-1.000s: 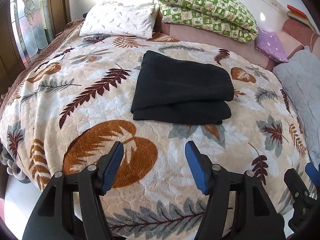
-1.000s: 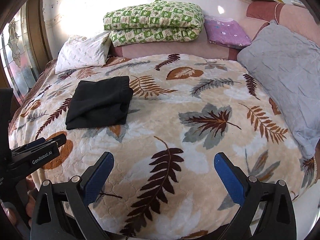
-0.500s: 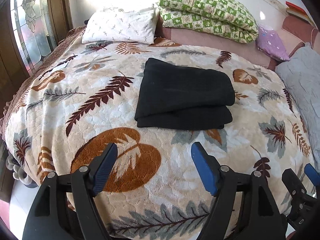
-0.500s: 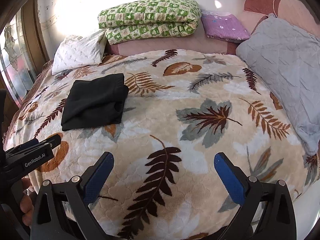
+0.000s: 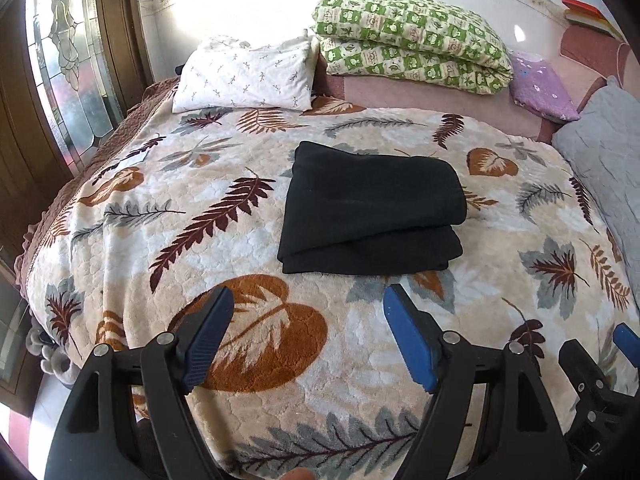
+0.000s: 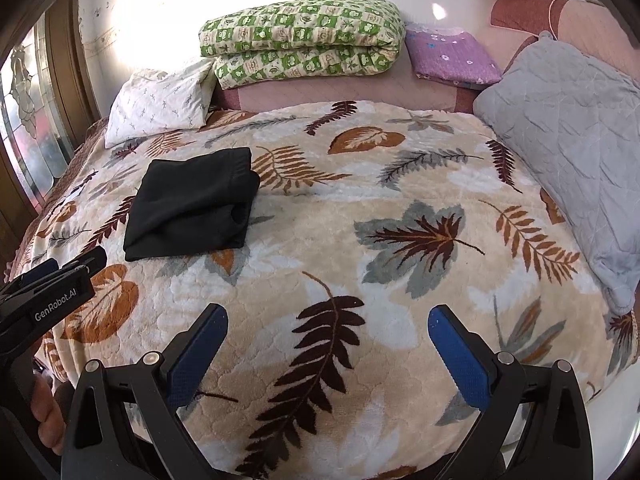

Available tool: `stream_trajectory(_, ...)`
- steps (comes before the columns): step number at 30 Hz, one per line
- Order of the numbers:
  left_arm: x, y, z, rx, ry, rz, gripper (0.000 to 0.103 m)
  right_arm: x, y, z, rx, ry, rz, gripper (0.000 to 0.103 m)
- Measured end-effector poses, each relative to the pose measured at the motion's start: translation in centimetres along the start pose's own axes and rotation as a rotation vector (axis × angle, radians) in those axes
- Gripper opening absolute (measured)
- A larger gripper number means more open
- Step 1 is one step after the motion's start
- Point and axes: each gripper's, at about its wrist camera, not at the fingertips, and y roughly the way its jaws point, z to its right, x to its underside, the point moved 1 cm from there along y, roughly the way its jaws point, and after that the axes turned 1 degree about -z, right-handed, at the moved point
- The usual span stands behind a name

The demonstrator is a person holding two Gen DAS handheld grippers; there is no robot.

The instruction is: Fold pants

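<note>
Folded pants (image 5: 370, 210) lay on the blanket (image 5: 224, 184) ahead of my left gripper (image 5: 308, 334), left of my right gripper (image 6: 326, 354), pillow (image 5: 244, 76) behind them, folded quilt (image 5: 412, 40) right of that, cushion (image 6: 564, 160) at far right

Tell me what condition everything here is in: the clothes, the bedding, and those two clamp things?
Black pants: folded into a compact stack, lying flat, untouched.
Leaf-print blanket: spread over the bed.
Green quilt: folded, at the head of the bed.
Left gripper: jaws open, empty.
Right gripper: jaws open, empty.
</note>
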Motion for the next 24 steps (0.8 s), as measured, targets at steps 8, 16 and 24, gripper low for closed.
stream_trajectory(8,0.02,0.01,0.26,0.017,0.001,-0.019,0.078,0.01,0.02,0.28,-0.003,0.005,-0.008,0.101)
stream_trajectory(16,0.04,-0.08,0.46,0.03,0.005,-0.03,0.078,-0.01,0.05,0.27,-0.002,0.004,-0.008,0.101)
stream_trajectory(24,0.01,-0.02,0.82,0.041,0.017,-0.036,0.078,0.15,0.13,0.39,-0.001,0.006,-0.012,0.101)
